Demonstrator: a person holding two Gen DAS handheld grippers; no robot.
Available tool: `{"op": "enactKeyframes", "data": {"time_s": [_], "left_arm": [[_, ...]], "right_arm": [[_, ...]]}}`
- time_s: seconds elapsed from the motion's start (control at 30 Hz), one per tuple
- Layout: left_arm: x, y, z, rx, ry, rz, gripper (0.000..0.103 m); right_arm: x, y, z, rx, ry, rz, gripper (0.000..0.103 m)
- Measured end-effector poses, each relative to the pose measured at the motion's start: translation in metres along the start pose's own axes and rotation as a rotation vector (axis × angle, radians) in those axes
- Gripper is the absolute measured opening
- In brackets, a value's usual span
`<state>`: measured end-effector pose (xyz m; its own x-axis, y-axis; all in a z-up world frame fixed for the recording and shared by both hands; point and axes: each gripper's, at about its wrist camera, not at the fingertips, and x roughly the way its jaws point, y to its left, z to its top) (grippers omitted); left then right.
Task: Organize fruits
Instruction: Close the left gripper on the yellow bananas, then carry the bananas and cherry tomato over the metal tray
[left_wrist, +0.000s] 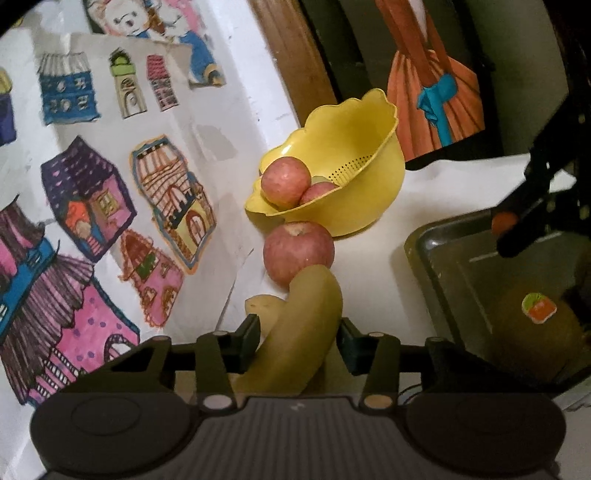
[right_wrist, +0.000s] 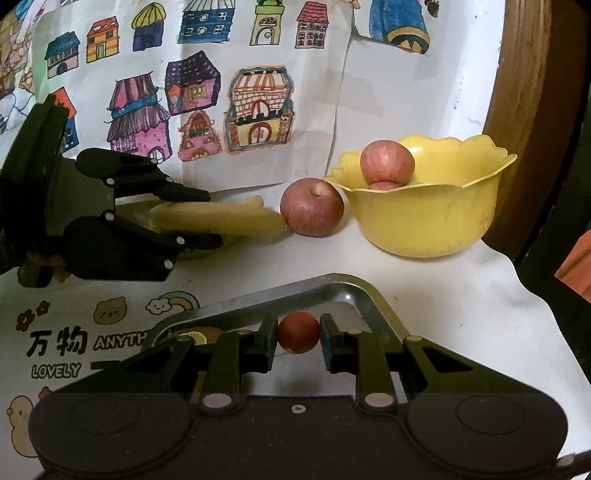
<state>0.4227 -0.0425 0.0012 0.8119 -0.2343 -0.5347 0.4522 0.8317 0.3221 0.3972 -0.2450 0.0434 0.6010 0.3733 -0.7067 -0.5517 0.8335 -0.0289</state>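
Presently, taking items from largest down. Yellow colander bowl (right_wrist: 424, 218) stands on the white cloth (right_wrist: 461, 314) against the wall and holds at least two apples; the upper bowl apple (right_wrist: 387, 162) sits on another one. It is light plastic by my judgement, and the scalloped rim would tip if knocked.

Metal tray (right_wrist: 354, 288) lies nearest me, a stickered kiwi (left_wrist: 539, 332) inside it. Rigid and shallow; fruit could roll in it.

Banana (left_wrist: 303, 328) lies on the cloth, its far end touching the loose apple. My left gripper (left_wrist: 297, 339) straddles its middle, fingers either side; whether the pads (left_wrist: 251, 332) are pressing the skin I cannot tell. Soft, bruises easily, curved, so mid-body is the right hold with modest pressure. A second banana piece (left_wrist: 264, 304) lies just beside it and may drag along.

Loose apple (right_wrist: 312, 211) rests between banana and bowl, touching or nearly touching both. Firm, smooth, moderately heavy; it would roll if the banana is pulled away carelessly.

Small red tomato-like fruit (right_wrist: 298, 332) is clenched in my right gripper (right_wrist: 298, 338) above the tray's far corner. Thin-skinned and slippery by judgement; grip should stay light.

Obstructions: children's drawings (right_wrist: 192, 110) on the wall behind, clear of the work.
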Motion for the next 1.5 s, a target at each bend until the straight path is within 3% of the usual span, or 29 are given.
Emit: {"op": "enactKeyframes", "data": {"time_s": [0.27,0.47,0.73,1.17,1.5], "left_arm": [[-0.016,0.001,0.005,-0.076,0.005,0.001,0.048],[-0.033,-0.015,0.009,-0.062,-0.024,-0.042,0.044],[-0.041,-0.027,0.016,-0.121,-0.036,-0.099,0.044],[-0.032,-0.056,0.030,-0.148,-0.057,-0.125,0.042],[-0.020,-0.082,0.040,-0.132,-0.040,-0.106,0.040]], "right_arm": [[-0.002,-0.002,-0.006,0.014,-0.001,0.005,0.026],[-0.006,-0.005,-0.010,0.024,-0.006,0.001,0.026],[-0.013,-0.009,-0.017,0.038,-0.009,0.001,0.026],[-0.022,-0.023,-0.028,0.059,-0.013,-0.021,0.026],[-0.021,-0.034,-0.040,0.082,0.033,-0.044,0.026]]}}
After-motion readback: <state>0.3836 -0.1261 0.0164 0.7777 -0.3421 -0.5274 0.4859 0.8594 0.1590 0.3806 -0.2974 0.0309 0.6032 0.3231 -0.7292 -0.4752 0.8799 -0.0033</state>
